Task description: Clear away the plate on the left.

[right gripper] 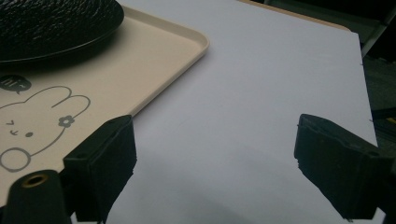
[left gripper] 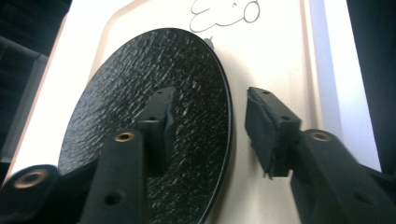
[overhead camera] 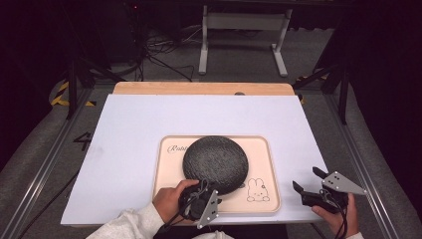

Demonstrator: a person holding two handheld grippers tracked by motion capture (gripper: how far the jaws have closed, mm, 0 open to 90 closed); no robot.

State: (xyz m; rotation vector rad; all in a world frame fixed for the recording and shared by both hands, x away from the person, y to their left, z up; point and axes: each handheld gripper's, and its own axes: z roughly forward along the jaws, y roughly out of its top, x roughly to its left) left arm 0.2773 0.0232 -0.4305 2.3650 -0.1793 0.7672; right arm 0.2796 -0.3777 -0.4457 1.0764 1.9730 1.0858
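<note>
The left gripper (left gripper: 210, 126) has its fingers (left gripper: 268, 128) partly apart astride the near rim of the black plate (overhead camera: 215, 163), one over the plate, the other clear of the edge. The plate lies on the cream tray (overhead camera: 263, 149) beside a printed rabbit (overhead camera: 258, 190). The right gripper (overhead camera: 309, 180) hovers with its fingers wide apart and empty over the white surface (overhead camera: 129, 129), right of the tray.

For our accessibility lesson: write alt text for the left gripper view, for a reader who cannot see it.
A black textured plate lies on a cream tray, its rim between the left gripper's two open black jaws, one over the plate, the other off its edge. A line drawing shows at the tray's far end.
</note>
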